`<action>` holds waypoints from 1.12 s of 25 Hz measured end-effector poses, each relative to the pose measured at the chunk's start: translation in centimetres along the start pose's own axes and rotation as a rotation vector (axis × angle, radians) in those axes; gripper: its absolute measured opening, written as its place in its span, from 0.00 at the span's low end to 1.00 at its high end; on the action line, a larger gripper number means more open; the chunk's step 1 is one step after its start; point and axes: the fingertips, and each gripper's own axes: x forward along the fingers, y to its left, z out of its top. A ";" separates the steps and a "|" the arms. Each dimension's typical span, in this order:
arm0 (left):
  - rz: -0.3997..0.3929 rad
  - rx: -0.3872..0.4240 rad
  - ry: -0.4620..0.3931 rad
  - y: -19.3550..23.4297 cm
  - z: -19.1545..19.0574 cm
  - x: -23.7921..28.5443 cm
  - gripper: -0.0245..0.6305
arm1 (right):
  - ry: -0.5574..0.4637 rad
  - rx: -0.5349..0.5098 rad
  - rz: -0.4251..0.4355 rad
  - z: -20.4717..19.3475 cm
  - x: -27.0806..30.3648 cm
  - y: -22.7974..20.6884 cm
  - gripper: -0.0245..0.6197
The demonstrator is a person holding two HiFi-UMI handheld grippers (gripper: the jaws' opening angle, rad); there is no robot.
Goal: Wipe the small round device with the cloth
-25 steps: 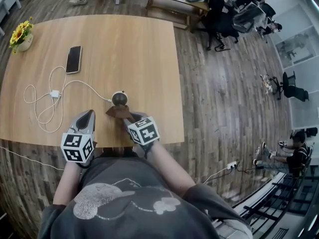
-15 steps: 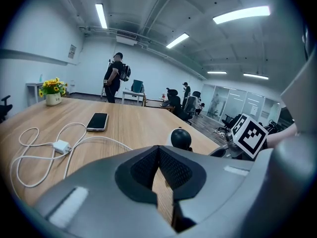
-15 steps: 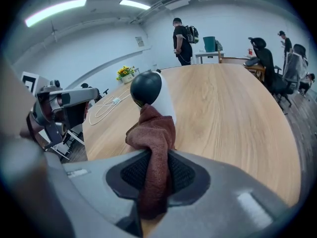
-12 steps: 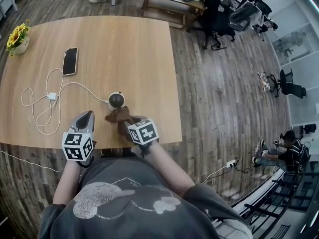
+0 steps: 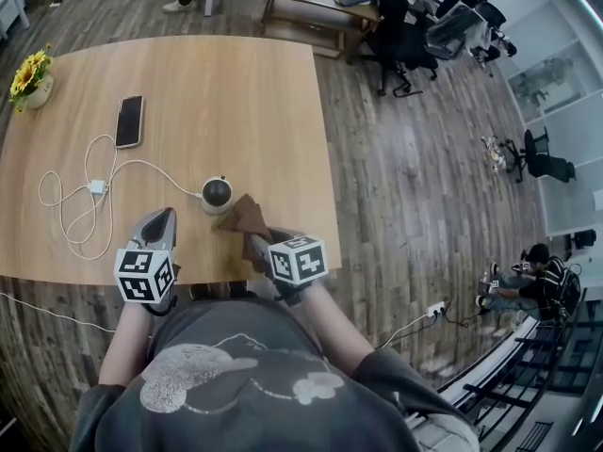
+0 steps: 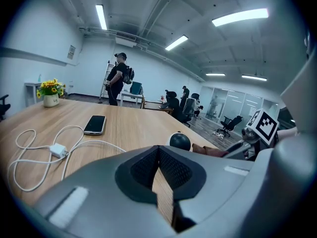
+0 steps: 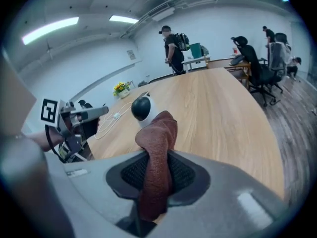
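The small round device (image 5: 217,194), a white ball with a dark face, stands near the table's front edge, with a white cable running to it. It also shows as device (image 6: 180,141) and device (image 7: 142,108). My right gripper (image 5: 256,237) is shut on a brown cloth (image 5: 242,217), which sticks up from the jaws as cloth (image 7: 157,152). The cloth hangs just right of the device; contact cannot be told. My left gripper (image 5: 158,226) rests at the table's front edge, left of the device, jaws closed with nothing between them.
A black phone (image 5: 129,121) lies on the wooden table (image 5: 245,92), and a coiled white charger cable (image 5: 80,196) sits left of the device. A flower pot (image 5: 28,80) stands at the far left corner. People and office chairs (image 5: 415,26) are beyond the table.
My right gripper has pulled back and to the right with the cloth, lifting it off the device's near side. The left gripper has stayed put.
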 end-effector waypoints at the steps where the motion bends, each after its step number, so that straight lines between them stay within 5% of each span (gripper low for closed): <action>1: 0.000 0.001 0.003 0.1 -0.1 0.0 0.07 | -0.028 0.024 -0.015 0.7 -0.5 -0.4 0.16; 7: -0.017 0.014 0.005 -0.4 0.3 0.2 0.07 | -0.190 0.052 -0.113 5.4 -2.7 -2.3 0.16; 12: -0.026 0.020 -0.001 -0.8 0.9 0.2 0.07 | -0.270 0.004 -0.089 7.9 -2.2 -1.3 0.16; 19: -0.008 0.032 0.001 0.0 0.6 -0.1 0.07 | -0.190 -0.031 -0.011 7.4 1.5 0.5 0.16; 28: 0.009 0.019 0.002 1.3 0.5 -0.5 0.07 | -0.103 -0.025 -0.033 5.5 4.4 0.0 0.16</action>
